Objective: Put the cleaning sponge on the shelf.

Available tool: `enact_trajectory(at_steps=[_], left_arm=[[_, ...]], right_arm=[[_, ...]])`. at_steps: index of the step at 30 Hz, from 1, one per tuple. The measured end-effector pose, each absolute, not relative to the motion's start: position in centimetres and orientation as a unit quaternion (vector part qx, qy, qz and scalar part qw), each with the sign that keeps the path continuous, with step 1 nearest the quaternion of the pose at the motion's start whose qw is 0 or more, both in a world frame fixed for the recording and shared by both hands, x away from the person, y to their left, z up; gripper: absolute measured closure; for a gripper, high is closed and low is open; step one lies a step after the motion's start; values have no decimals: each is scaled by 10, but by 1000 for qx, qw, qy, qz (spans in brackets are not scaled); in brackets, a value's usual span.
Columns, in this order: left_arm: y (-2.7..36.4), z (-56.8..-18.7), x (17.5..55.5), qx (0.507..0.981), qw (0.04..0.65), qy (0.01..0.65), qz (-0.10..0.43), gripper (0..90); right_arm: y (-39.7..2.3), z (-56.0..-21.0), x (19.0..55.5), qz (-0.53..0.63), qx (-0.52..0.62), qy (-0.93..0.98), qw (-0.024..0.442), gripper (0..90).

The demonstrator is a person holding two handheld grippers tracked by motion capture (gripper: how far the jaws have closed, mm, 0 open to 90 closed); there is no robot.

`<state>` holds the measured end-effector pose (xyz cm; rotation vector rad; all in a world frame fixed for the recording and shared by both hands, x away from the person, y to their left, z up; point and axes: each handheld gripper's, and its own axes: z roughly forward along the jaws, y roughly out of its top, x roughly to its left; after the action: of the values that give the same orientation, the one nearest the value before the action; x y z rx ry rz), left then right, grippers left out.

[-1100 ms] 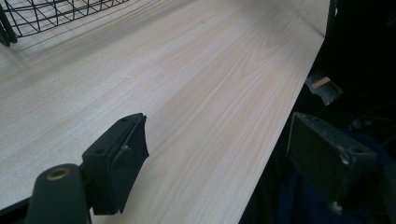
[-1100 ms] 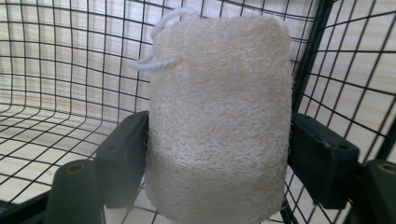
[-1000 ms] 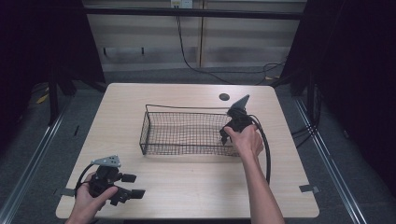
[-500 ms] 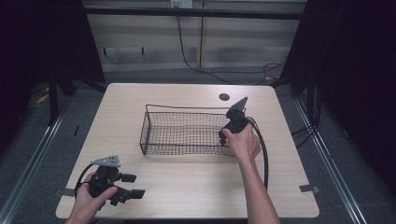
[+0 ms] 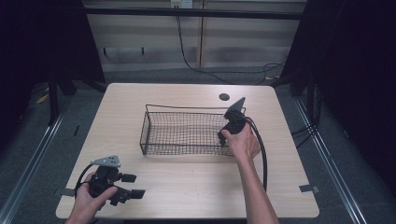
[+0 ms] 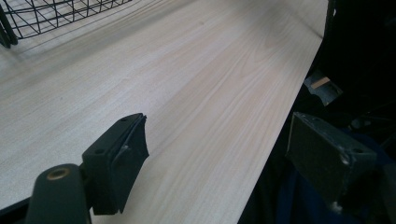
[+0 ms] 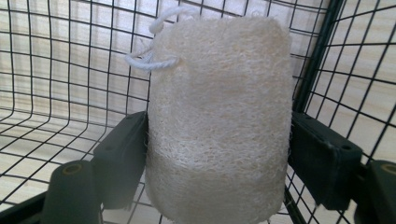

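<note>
A cream loofah sponge (image 7: 219, 121) with a white cord loop sits between the two black jaws of my right gripper (image 7: 217, 154), which is shut on it. The sponge is inside a black wire basket (image 5: 182, 133), near its right end corner. In the high view my right gripper (image 5: 229, 127) dips over the basket's right end, held by a hand. My left gripper (image 5: 128, 185) rests low at the table's front left corner. Its jaws stand wide apart in the left gripper view (image 6: 243, 154), with nothing between them.
The light wooden table (image 5: 187, 182) has a round dark grommet hole (image 5: 224, 97) at the back. A black cable (image 5: 261, 154) trails from the right gripper toward the front edge. The table's edge (image 6: 289, 107) runs close beside the left gripper's jaws.
The right hand and gripper have shifted slightly at the basket's right end. The left gripper has not moved.
</note>
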<state>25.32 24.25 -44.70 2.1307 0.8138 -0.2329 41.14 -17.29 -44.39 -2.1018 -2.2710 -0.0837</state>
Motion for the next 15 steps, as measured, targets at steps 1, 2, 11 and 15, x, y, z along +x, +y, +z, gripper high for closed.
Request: enact_trajectory(at_steps=[1, 2, 11, 15], left_arm=[[243, -447, 253, 847, 412, 323, -93, 197], [243, -447, 253, 847, 412, 323, -92, 197], [242, -447, 253, 847, 412, 323, -92, 197], [242, -447, 253, 847, 412, 324, -93, 197]], right_arm=[[-173, -444, 411, -27, -679, -733, 23, 237], [-174, -444, 411, -29, -676, -736, 22, 228], [-176, -440, 410, -37, -674, -737, 25, 160], [-177, -437, 409, -41, -676, -735, 23, 179]])
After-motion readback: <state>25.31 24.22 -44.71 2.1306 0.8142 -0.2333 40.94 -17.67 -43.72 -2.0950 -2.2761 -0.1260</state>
